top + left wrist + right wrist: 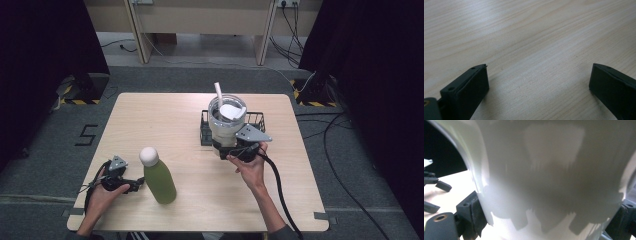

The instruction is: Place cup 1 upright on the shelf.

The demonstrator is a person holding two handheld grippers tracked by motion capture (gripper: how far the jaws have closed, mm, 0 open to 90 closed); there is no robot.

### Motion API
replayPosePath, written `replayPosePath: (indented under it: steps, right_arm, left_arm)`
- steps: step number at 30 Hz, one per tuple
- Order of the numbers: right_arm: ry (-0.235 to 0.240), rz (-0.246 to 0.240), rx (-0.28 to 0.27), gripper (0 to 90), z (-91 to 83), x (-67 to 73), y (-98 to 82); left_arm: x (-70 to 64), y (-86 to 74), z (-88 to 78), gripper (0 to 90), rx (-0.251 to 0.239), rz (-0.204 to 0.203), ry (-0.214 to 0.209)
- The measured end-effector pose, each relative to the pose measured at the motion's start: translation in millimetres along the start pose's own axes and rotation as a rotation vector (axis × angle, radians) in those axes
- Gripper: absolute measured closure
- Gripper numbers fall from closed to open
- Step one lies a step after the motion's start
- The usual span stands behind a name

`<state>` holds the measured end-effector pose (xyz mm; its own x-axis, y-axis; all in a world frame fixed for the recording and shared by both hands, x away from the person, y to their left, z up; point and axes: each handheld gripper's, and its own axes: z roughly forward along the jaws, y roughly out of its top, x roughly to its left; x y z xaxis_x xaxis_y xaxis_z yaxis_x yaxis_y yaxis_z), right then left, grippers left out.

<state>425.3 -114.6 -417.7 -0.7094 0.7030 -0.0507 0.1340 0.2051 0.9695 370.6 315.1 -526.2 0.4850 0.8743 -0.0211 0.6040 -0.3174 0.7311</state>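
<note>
A white tumbler (226, 126) with a lid and a straw stands up at the black wire basket (256, 120) on the far right part of the table; whether it rests inside I cannot tell. My right gripper (234, 149) is shut on its lower body. The tumbler's white wall (549, 175) sits close between the two jaws. A green bottle (160, 179) with a white cap stands upright near the front left. My left gripper (135, 186) lies just left of the bottle, open. Bare wood shows between the jaws of the left gripper (539, 85).
The light wooden table (165, 120) has bare room at its far left and front right. My left gripper (432, 185) appears far off in the right gripper view. A black cable (277, 190) trails from the right gripper to the front edge.
</note>
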Motion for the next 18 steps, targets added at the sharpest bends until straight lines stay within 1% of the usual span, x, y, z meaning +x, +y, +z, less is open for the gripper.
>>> replayPosePath:
  steps: [6, 13, 18]
  right_arm:
    - [-0.032, 0.016, 0.009, 10.9, -5.8, -13.3, 4.8]
    - [-0.068, 0.005, 0.020, 10.9, -9.4, -26.4, 15.3]
    - [-0.077, 0.006, 0.022, 10.9, -10.6, -34.4, 21.8]
  left_arm:
    - [0.0, 0.0, 0.0, 1.7, 0.000, 0.000, 0.000]
    - [0.0, 0.0, 0.0, 1.7, 0.000, -0.001, 0.000]
    - [0.0, 0.0, 0.0, 1.7, 0.000, -0.001, 0.001]
